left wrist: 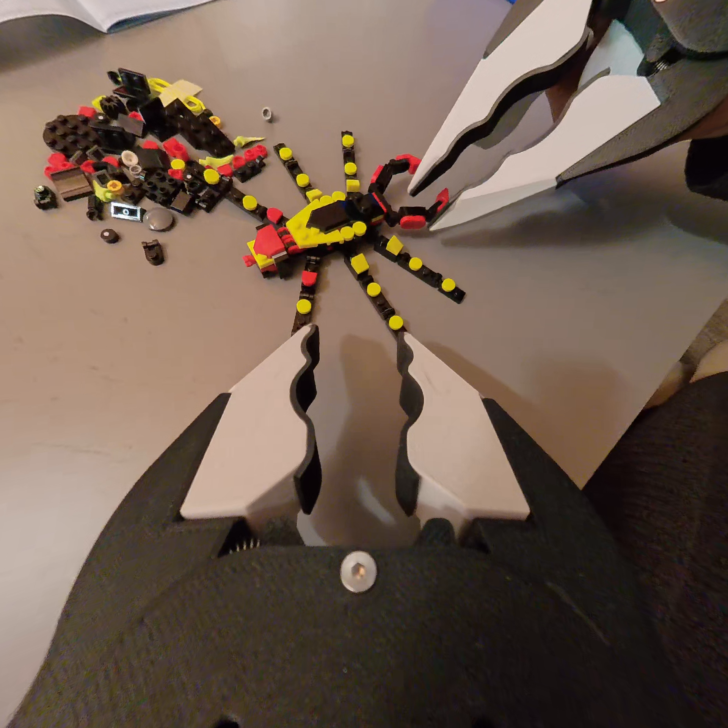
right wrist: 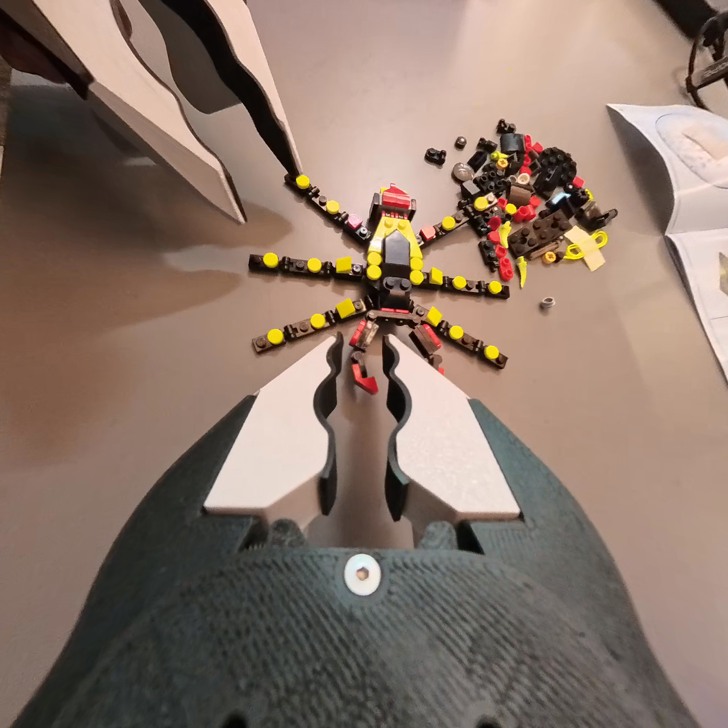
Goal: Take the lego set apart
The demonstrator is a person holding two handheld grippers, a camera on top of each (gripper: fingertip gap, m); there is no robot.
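Right gripper, lower centre of its own view, sits low over the bench with its jaws apart. One red-and-black front claw of the lego spider lies in the gap between them; contact with the fingers cannot be confirmed. A second claw lies just outside the right-hand finger.

Left gripper, lower centre of the left wrist view, also has its jaws apart and holds nothing. Its tips rest at the ends of two rear legs, one finger near each. Whether it presses a leg down cannot be told.

Spider lies flat mid-bench, legs splayed. Farther off, toward the upper left of the left wrist view, sits a pile of loose pieces, with a booklet at the top edge.

Risks, as judgement:
- The claw is a hinged chain; closing on it may fold it or tear off only the tip.
- With the body unpinned, a pull could drag the whole model across the bench.
- Thin legs may snap apart at their clips under a sideways load.
- Small round studs could pop off and roll away.
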